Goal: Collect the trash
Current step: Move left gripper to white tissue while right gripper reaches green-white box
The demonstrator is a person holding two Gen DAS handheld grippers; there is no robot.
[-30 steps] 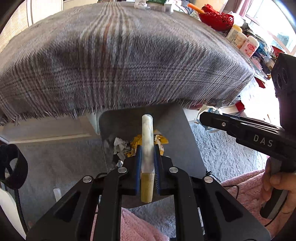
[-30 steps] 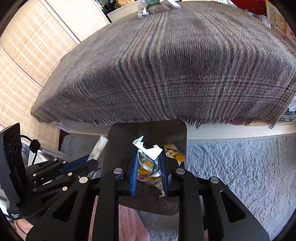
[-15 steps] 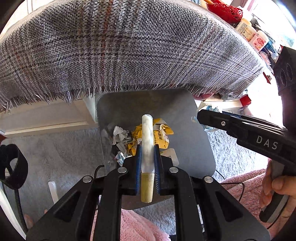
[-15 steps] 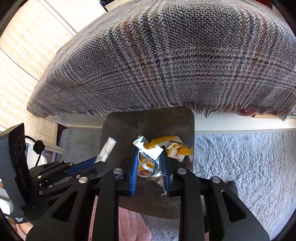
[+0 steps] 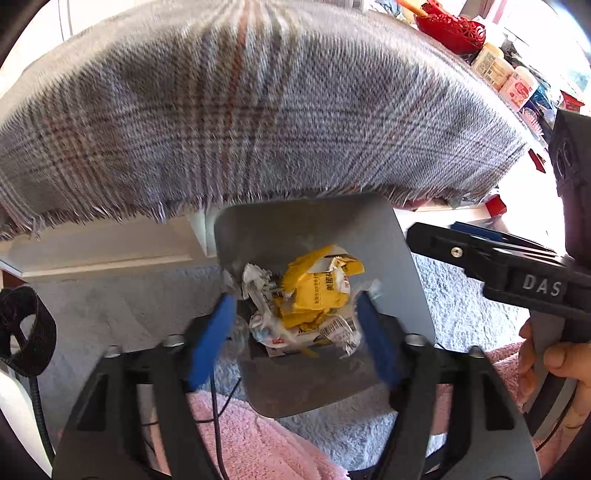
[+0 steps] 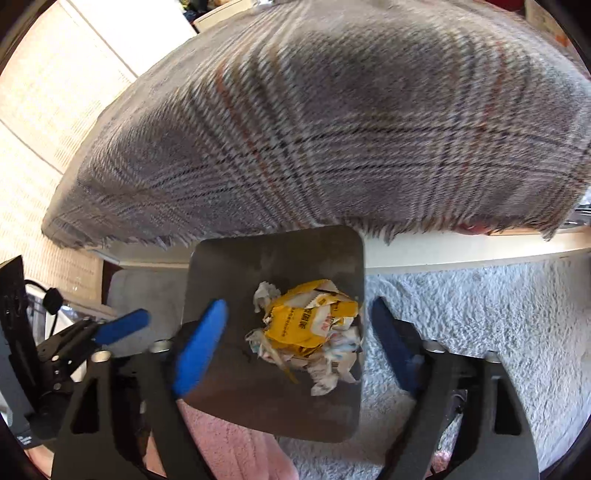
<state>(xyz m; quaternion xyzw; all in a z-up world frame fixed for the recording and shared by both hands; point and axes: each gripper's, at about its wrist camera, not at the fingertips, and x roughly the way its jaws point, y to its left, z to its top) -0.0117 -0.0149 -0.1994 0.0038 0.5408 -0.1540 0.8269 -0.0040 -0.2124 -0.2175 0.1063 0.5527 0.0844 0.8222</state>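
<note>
A dark grey bin stands on the floor below both grippers. Inside it lies a heap of trash: a crumpled yellow wrapper among white paper scraps. My left gripper hangs over the bin with its jaws opening, blue pads wide apart and blurred, nothing held between them. My right gripper is likewise opening above the bin, with no item gripped. The right gripper's black body shows at the right of the left wrist view, and the left gripper's blue tip at the left of the right wrist view.
A grey plaid cloth with a frayed edge overhangs the table behind the bin. Grey shaggy carpet covers the floor. Pink fabric lies below the grippers. A red basket and bottles crowd the far right.
Both grippers opened. The white tube with the tan cap left the left jaws, and the white and blue scraps left the right jaws; the heap in the bin shows unobstructed.
</note>
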